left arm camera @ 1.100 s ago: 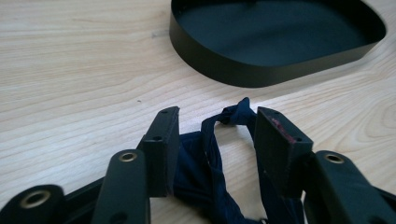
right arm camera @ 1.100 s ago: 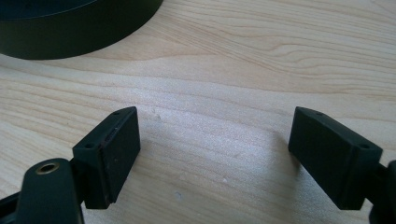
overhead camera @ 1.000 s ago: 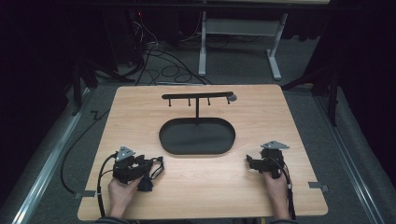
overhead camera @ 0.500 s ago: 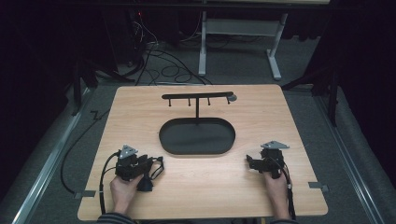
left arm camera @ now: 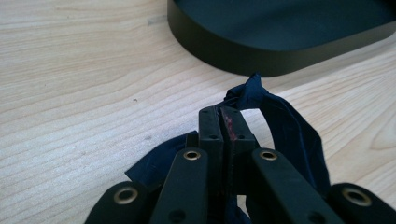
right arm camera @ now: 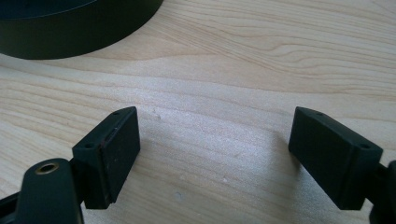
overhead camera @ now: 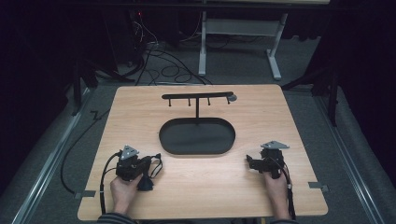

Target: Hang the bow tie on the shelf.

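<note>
Okay, left to right. My left tool (overhead camera: 150, 164) sits low on the near left part of the bench (overhead camera: 280, 116), held by the left hand (overhead camera: 122, 191). Its jaws have just been closing and now stand pressed together on a dark blue strip of cloth (left arm camera: 285, 126). In the left gripper view the cloth loops up past the jaw tips, curls round their right side and also pokes out lower left, so the tool is pinching it. In the high view the cloth (overhead camera: 156, 161) lies on the bench right at the tool's tips, just short of the tray.

Middle: a black oval tray (overhead camera: 197, 136) sits on the bench, near the left tool but apart from it; its wall (left arm camera: 261, 58) shows just beyond the cloth in the left gripper view. Behind the tray stands a black T-shaped rack (overhead camera: 197, 97) with small pegs hanging from its bar.

Right: my right tool (overhead camera: 251, 163) rests on the near right of the bench in the right hand (overhead camera: 276, 186), pointing towards the tray. Its jaws are spread wide with bare wood between them. The tray's edge (right arm camera: 79, 32) shows at upper left in the right gripper view, well apart from this tool.
</note>
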